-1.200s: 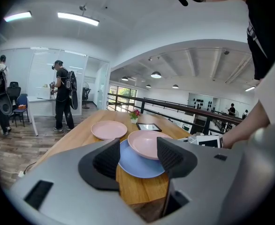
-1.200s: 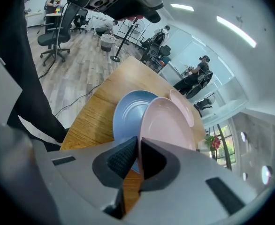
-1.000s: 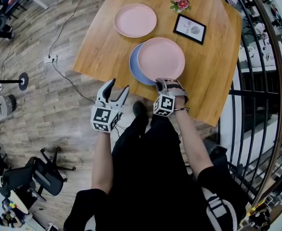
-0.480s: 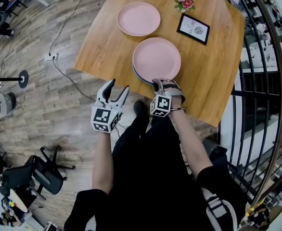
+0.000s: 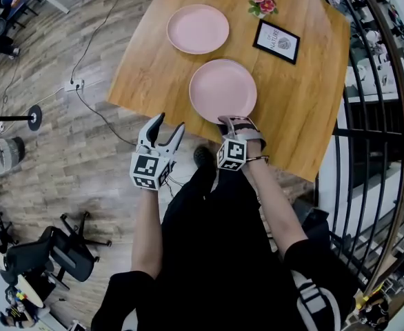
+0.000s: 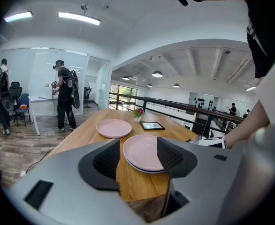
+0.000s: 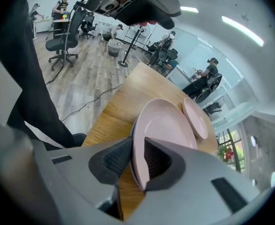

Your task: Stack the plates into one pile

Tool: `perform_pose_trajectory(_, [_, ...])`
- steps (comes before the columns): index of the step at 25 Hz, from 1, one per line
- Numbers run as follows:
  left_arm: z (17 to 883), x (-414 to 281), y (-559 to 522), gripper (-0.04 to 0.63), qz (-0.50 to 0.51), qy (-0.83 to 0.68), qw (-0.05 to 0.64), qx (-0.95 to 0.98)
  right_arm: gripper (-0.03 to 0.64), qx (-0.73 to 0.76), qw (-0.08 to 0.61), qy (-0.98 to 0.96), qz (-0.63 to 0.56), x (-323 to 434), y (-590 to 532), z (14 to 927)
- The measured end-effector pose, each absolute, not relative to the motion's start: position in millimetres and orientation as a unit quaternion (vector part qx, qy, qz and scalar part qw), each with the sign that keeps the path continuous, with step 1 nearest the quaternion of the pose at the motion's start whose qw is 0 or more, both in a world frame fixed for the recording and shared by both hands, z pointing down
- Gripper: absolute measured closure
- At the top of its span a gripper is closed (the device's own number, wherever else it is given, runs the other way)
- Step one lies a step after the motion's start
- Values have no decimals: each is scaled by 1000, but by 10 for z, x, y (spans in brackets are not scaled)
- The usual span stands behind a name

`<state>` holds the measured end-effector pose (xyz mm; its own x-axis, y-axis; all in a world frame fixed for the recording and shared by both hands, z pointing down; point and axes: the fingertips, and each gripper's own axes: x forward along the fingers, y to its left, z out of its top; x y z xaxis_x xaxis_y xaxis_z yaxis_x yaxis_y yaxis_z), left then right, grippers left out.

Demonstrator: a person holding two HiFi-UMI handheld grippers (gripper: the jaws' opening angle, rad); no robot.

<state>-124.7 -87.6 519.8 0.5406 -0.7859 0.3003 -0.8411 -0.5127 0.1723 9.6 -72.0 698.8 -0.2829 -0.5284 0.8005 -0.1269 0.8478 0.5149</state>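
A large pink plate (image 5: 223, 90) lies on a blue plate on the wooden table (image 5: 154, 67). Only a thin bluish rim (image 6: 141, 169) shows under it. My right gripper (image 5: 231, 122) is at this stack's near edge. Its jaws are opening, and the pink plate's rim (image 7: 140, 165) stands between the pads without being pinched. A second, smaller pink plate (image 5: 197, 29) sits apart at the far left of the table. My left gripper (image 5: 167, 126) hangs open off the table's near edge, empty, facing the stack (image 6: 142, 151).
A framed card (image 5: 276, 41) and a small flower bunch (image 5: 260, 4) stand on the table's far right. A dark metal railing (image 5: 340, 136) runs along the right side. Below the table lie wooden floor, a cable (image 5: 92, 109) and an office chair (image 5: 50, 254).
The right gripper carried the pink plate leftward until it covered the blue plate, and the jaws loosened on its rim. The left gripper stayed where it was.
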Motion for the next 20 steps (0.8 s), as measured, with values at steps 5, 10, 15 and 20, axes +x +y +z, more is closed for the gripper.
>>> perform_pose_trajectory(5, [5175,-1238,-892,336,91,-467,148,867,482,207,554,-789,-165,58,-687,6950])
perform_pose_trajectory(10, [5166,-1178,-873,334,87,-461,151,870,462,212,549,-793,-157,23,-604,6922])
perform_pose_trajectory(15, [5145,-1206,-874,334,82,-464,145,870,462,211,546,-794,-166,-4,-620,6852])
perform_pose_trajectory(20, [5124,-1252,-878,334,80,-468,146,868,463,218,539,-796,-167,-41,-654,6796])
